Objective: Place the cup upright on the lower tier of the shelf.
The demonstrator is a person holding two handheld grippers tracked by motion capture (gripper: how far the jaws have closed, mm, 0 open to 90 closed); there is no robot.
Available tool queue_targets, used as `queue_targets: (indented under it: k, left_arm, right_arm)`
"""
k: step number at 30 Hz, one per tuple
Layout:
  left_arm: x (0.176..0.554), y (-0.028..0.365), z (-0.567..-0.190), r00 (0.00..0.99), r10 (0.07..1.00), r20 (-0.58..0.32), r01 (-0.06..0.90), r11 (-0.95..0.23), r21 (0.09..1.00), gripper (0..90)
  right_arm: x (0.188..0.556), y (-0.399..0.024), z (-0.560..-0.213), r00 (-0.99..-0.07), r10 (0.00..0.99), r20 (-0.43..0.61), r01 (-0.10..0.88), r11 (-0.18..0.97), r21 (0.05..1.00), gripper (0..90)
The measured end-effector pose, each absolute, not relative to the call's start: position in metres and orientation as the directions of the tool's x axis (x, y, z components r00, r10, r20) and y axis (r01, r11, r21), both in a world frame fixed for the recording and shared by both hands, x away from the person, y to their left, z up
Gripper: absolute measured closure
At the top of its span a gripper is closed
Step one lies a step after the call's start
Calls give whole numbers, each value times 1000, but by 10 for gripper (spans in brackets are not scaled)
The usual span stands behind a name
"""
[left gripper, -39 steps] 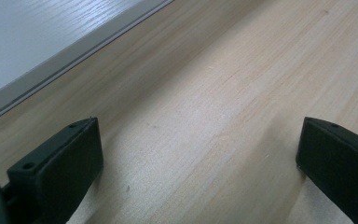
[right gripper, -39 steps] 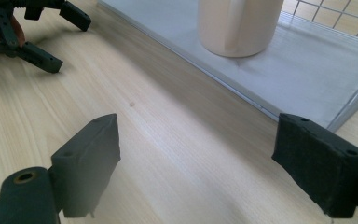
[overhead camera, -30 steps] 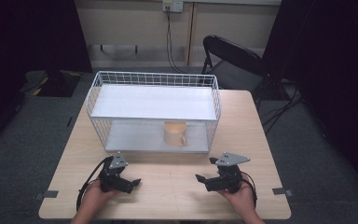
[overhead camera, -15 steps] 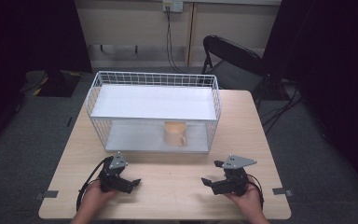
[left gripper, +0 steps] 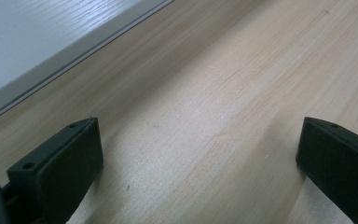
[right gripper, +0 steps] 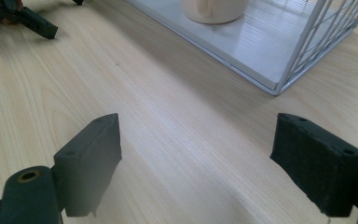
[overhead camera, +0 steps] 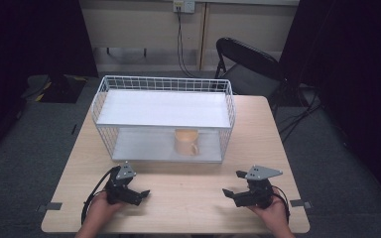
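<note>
Your right claw (overhead camera: 234, 194) is spread wide and holds nothing, low over the desk (overhead camera: 188, 191). From it, the cup (overhead camera: 186, 142) stands ahead and a bit left, inside the wire basket (overhead camera: 164, 85). Your left claw (overhead camera: 138, 195), spread and holding nothing too, is farther from the cup.

Each hand carries a black tool: the left tool (overhead camera: 138, 195) and the right tool (overhead camera: 234, 190). Both have two blocky, matt black jaws with small round screw holes, a grey three-cornered plate on top, and a trailing black cable.
</note>
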State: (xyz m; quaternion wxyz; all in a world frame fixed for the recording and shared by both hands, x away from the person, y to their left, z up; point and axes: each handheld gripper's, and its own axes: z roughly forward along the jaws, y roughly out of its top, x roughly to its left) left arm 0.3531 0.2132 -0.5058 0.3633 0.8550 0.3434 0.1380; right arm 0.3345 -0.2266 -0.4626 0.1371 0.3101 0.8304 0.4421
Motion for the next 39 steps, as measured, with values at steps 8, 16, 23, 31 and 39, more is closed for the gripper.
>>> queue_targets:
  k: [8, 16, 23, 31, 39]
  left_arm:
    - [353, 213, -506, 727, 687, -13, 487, -501, 716, 0]
    - [353, 213, -506, 726, 688, -16, 489, -499, 716, 0]
    - [353, 213, -506, 726, 688, -16, 489, -499, 716, 0]
    - [353, 213, -506, 726, 687, -13, 487, -501, 716, 0]
    - [353, 213, -506, 726, 687, -13, 487, -501, 716, 0]
  right_arm:
    - [335, -234, -463, -786, 617, 43, 385, 432, 815, 150]
    - [335, -245, -465, -782, 621, 40, 385, 432, 815, 149]
    - [334, -255, -467, -778, 628, 38, 392, 437, 810, 150]
    - [333, -267, -472, -765, 643, 26, 401, 446, 800, 150]
    - [333, -282, -475, -755, 655, 23, 407, 442, 799, 150]
